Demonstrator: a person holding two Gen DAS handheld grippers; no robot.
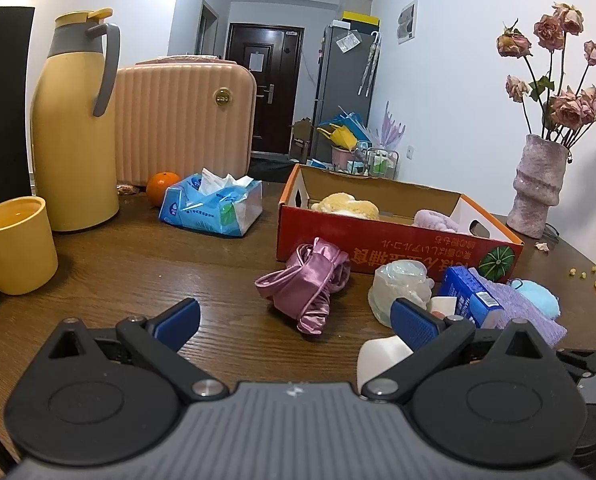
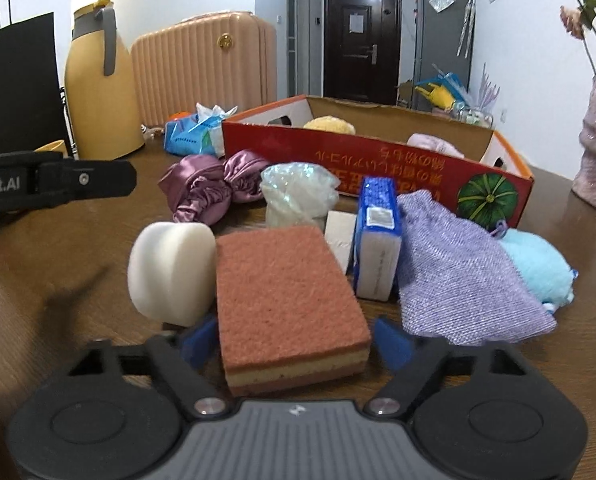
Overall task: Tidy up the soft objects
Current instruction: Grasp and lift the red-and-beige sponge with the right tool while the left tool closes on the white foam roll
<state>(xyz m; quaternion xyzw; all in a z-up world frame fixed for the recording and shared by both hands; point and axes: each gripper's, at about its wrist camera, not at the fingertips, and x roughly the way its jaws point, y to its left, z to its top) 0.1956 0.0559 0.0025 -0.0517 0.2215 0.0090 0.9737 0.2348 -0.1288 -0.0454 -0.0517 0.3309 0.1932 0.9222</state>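
A red cardboard box [image 1: 397, 246] [image 2: 377, 160] stands on the wooden table and holds a yellow plush [image 1: 345, 204] and a pale pink soft item [image 1: 437, 220]. In front of it lie a pink satin cloth [image 1: 305, 284] [image 2: 206, 188], a clear plastic bag [image 1: 401, 280] [image 2: 298, 192], a blue packet [image 1: 471, 296] [image 2: 377, 240], a purple knitted pouch [image 2: 457, 272], a light blue puff [image 2: 537, 268] and a white foam block [image 2: 170, 272]. My right gripper [image 2: 294, 340] has its jaws on both sides of a brown-topped sponge [image 2: 286, 296]. My left gripper [image 1: 298, 320] is open and empty, near the satin cloth.
A yellow thermos [image 1: 74, 120], a yellow mug [image 1: 16, 244], a pink suitcase [image 1: 186, 120], an orange [image 1: 162, 188] and a tissue pack [image 1: 214, 204] stand at the left and back. A vase of dried roses [image 1: 537, 184] stands at the right. The left gripper shows in the right wrist view [image 2: 58, 184].
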